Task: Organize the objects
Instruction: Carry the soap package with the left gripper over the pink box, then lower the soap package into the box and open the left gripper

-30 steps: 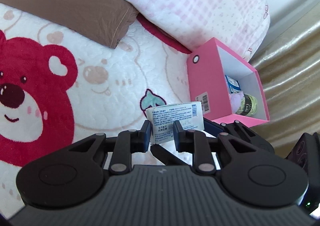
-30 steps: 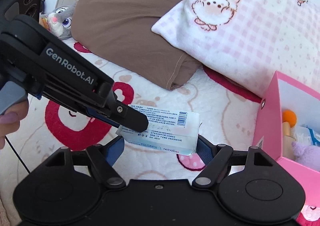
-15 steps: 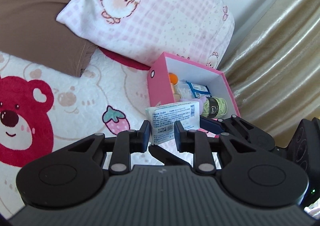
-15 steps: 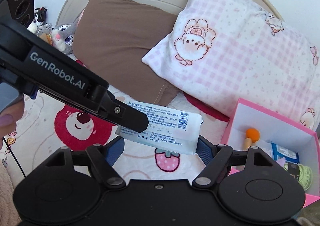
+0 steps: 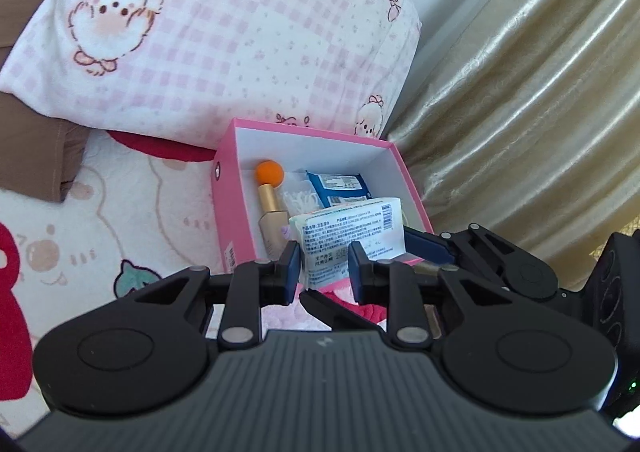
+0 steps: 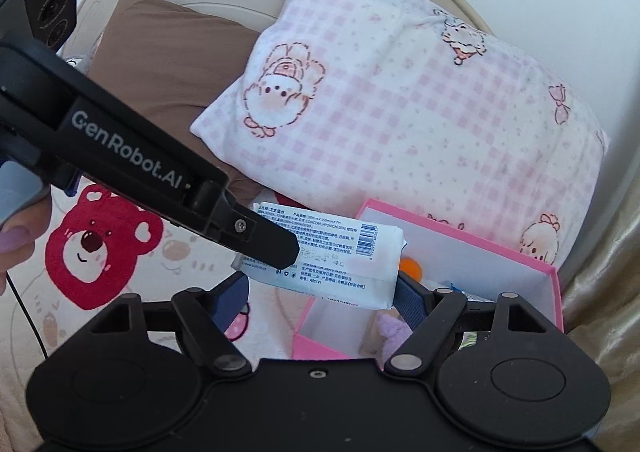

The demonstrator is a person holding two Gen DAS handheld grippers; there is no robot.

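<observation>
Both grippers hold one white tissue packet (image 5: 347, 237) with blue print, above the near edge of an open pink box (image 5: 228, 212). My left gripper (image 5: 323, 267) is shut on its narrow side. My right gripper (image 6: 320, 292) is shut on its two ends; the packet shows there too (image 6: 340, 264), with the box (image 6: 460, 244) just beyond. The box holds an orange-topped gold bottle (image 5: 271, 196), a blue-and-white packet (image 5: 340, 186) and a purple plush bit (image 6: 394, 328).
The box sits on a white bed cover with a red bear print (image 6: 96, 248). A pink checked pillow (image 5: 224, 32) and a brown pillow (image 6: 168, 52) lie behind it. A gold curtain (image 5: 528, 112) hangs to the right.
Both grippers carried the packet forward and to the right, from over the bed cover to above the box's near edge. The box's inside has come into fuller view.
</observation>
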